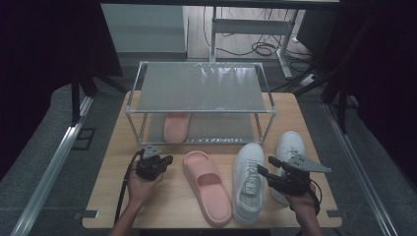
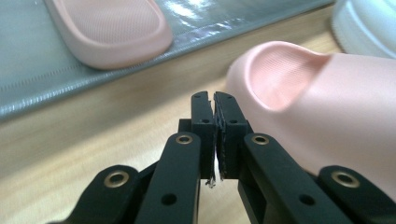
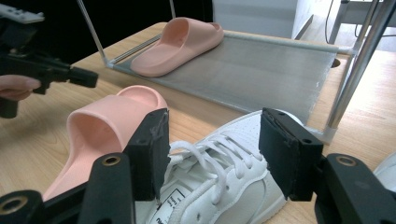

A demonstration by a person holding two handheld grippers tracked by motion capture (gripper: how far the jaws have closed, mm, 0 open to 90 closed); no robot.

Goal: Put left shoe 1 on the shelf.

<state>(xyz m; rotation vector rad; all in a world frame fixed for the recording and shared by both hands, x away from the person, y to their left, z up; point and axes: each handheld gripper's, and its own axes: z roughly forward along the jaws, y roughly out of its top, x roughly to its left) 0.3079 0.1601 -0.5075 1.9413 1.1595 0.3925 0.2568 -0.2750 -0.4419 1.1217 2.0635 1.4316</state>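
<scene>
We have the white sneaker (image 3: 219,186) lying on the table (image 1: 118,196) beside the pink slipper (image 1: 209,184), in front of the rack (image 1: 201,110). It looks light but bulky; its stiff laced upper seems the best hold. Our right gripper (image 3: 210,149) straddles it, jaws spread; our left gripper (image 2: 215,114) is clenched, holding nothing.

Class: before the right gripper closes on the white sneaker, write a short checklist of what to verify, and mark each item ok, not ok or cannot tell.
1. Right gripper jaws open wide: ok.
2. White sneaker lies between those jaws: ok.
3. Left gripper, shut, stands clear of the sneaker: ok.
4. Pink slipper beside the sneaker clear of the closing jaws: cannot tell.
5. Free room on the rack's lower shelf beside the stored slipper: ok.
</scene>
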